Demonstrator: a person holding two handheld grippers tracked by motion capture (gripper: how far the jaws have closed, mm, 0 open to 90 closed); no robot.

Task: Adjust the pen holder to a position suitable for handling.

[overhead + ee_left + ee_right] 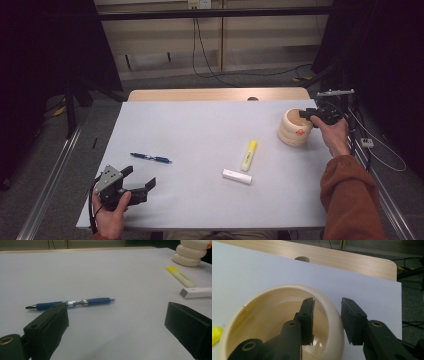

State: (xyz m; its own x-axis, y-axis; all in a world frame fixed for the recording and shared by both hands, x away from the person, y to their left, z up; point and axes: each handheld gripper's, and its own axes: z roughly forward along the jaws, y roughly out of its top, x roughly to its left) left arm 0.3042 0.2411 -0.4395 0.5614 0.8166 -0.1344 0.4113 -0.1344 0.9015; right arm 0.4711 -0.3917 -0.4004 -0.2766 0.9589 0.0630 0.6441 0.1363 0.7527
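Observation:
A cream ribbed pot [295, 127] stands at the table's far right, and its rim [287, 288] curves across the right gripper view. My right gripper [306, 114] straddles that rim from above: one jaw hangs inside the pot and the other outside it [328, 301]. A gap shows between the inner jaw and the wall, so the gripper is open around the rim. My left gripper [141, 176] rests open at the near left corner with nothing between its jaws [116, 312]. A blue pen [150, 158] lies just beyond it [75, 303].
A yellow highlighter [249, 155] and a small white block [237, 176] lie right of centre on the white table cover [200, 130]. A bare wooden strip [215, 94] with a small hole [253, 98] runs along the far edge. Cables trail on the floor.

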